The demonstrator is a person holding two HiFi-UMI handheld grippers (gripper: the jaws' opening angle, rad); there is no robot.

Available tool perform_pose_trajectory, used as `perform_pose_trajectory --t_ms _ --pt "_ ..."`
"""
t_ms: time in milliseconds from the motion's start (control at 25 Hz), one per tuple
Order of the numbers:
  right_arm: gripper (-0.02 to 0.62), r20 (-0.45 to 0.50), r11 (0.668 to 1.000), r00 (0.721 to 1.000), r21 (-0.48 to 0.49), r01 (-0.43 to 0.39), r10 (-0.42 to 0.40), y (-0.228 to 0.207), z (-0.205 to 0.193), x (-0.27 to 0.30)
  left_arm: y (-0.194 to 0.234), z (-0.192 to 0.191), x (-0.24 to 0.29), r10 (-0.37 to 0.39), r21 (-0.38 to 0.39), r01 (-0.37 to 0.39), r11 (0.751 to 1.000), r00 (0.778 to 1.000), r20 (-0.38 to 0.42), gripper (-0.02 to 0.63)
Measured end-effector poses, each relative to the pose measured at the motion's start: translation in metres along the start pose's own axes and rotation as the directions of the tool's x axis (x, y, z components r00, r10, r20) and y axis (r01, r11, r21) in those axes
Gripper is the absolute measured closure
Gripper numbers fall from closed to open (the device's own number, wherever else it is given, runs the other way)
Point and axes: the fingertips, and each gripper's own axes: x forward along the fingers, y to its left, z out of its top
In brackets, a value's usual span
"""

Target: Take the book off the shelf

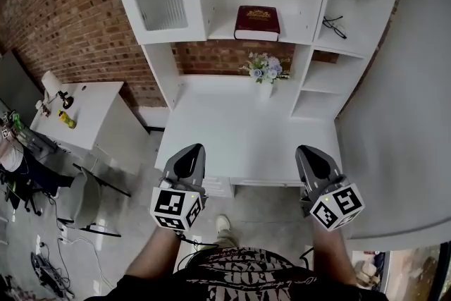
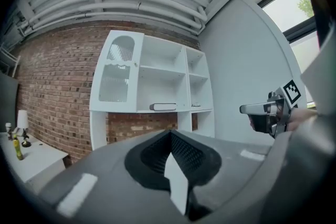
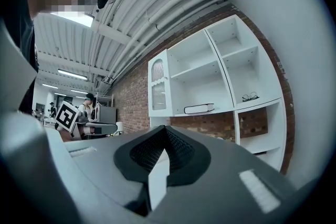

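Left claw is clenched, tips pressed together with nothing between them. Right claw is just the same, closed on air. I'm holding both low in the bottom third of the frame, level with each other and well apart. They sit at the near edge of the desk, not over it. That reads to me as a ready stance, not a reach: neither claw has committed yet.

Moving outward, the desk top ahead is bare white. At its back, just right of centre, stands a small vase of flowers against the brick. It sits directly below my target, so I'd want to go in above it and not sweep through.

Up top centre is the book, dark red, lying flat on the shelf in the middle compartment. Its cover faces up and it sits toward the right side of that bay. It is well apart from both claws and untouched. One compartment to the right lies a pair of glasses, clear of the book.

My call is that the task hasn't started. Lying flat as it does, the book offers its front edge, so a claw must open before it gets there. The right claw looks better lined up.
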Motion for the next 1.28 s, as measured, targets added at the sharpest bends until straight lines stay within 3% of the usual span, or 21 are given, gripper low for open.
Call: perform_pose_trajectory --t_ms 400,720,1040,1280 --pt "0.566 -0.008 0.998 0.998 -0.016 0.063 -0.064 -0.033 0.009 0.074 0.046 0.018 0.079 -0.057 0.038 0.056 0.998 0.998 0.027 0.606" --pt "0.566 -0.027 0.996 0.997 -0.047 0.076 -0.077 -0.035 0.012 0.124 0.082 0.017 0.106 -0.088 0.058 0.086 0.995 0.996 0.030 0.606" --pt "0.566 -0.051 0.994 0.995 -0.080 0.079 -0.083 -0.022 0.011 0.163 0.129 0.010 0.119 -0.084 0.012 0.084 0.996 0.995 0.046 0.606" --pt "0.566 -0.050 0.990 0.995 -0.111 0.084 -0.090 -0.023 0.021 0.175 0.138 0.009 0.133 -0.100 -0.028 0.101 0.994 0.994 0.047 0.606"
